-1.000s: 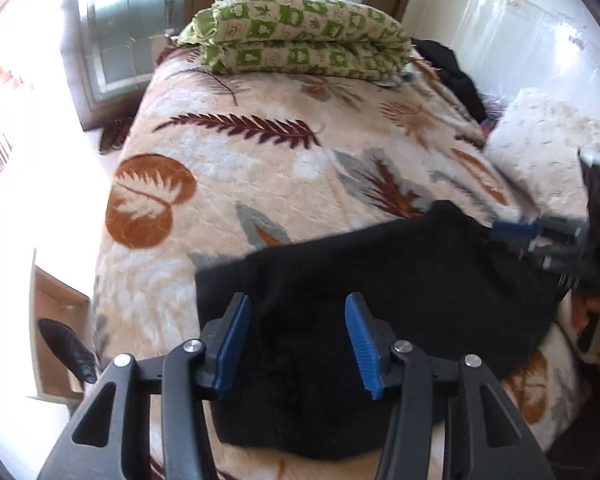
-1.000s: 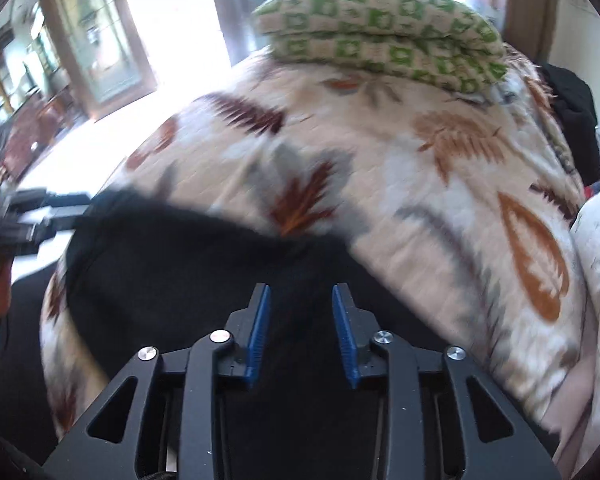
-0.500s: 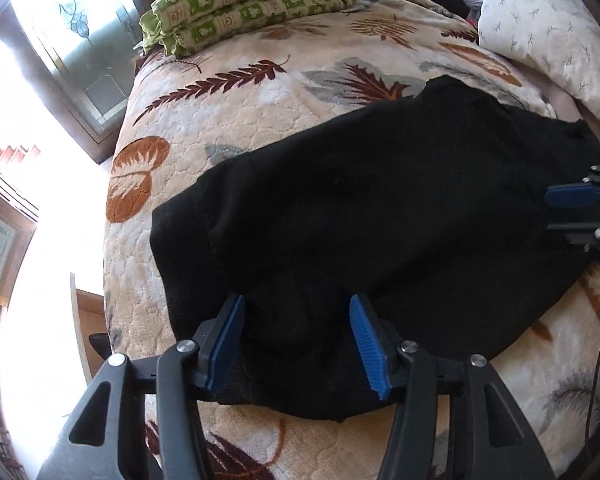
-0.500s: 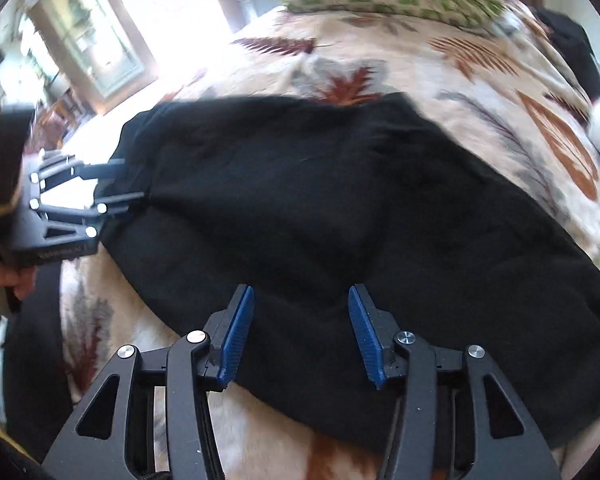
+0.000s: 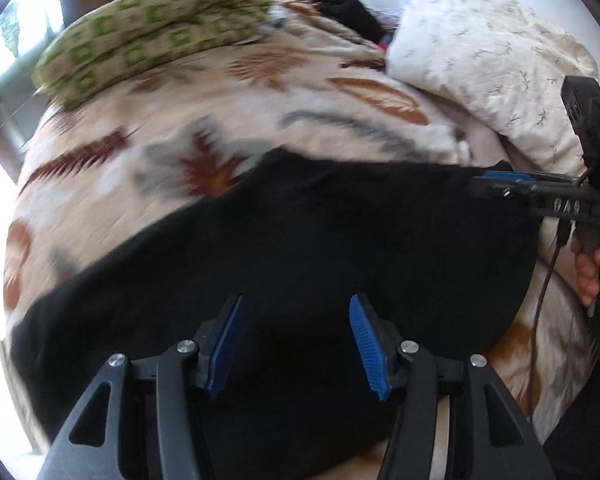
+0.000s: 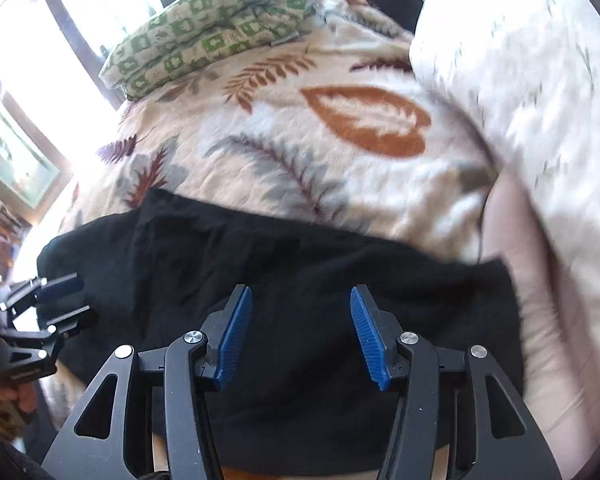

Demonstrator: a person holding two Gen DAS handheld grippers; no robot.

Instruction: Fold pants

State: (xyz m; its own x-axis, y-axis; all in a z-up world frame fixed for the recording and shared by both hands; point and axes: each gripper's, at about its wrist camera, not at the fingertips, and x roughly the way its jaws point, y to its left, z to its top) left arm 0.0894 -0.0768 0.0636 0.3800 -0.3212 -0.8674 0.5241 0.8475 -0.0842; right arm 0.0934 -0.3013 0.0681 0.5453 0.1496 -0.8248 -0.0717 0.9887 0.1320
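The black pants lie folded across the near end of the leaf-patterned bedspread. My left gripper hovers over their middle part, open, with only the cloth below showing between the blue pads. My right gripper hangs over the pants nearer their right end, its jaws opening and nothing caught between them. It also shows side-on in the left wrist view, the right gripper at the pants' far right corner. The left gripper shows at the pants' left end in the right wrist view.
A green-checked folded quilt lies at the head of the bed. A white patterned pillow fills the right side, with dark clothes behind it. A hand and a cable hang at the right. Bright windows are at the left.
Both grippers have moved rightwards along the pants and rolled. The right gripper's jaws have spread wider. The pants now lie flat on the bedspread.
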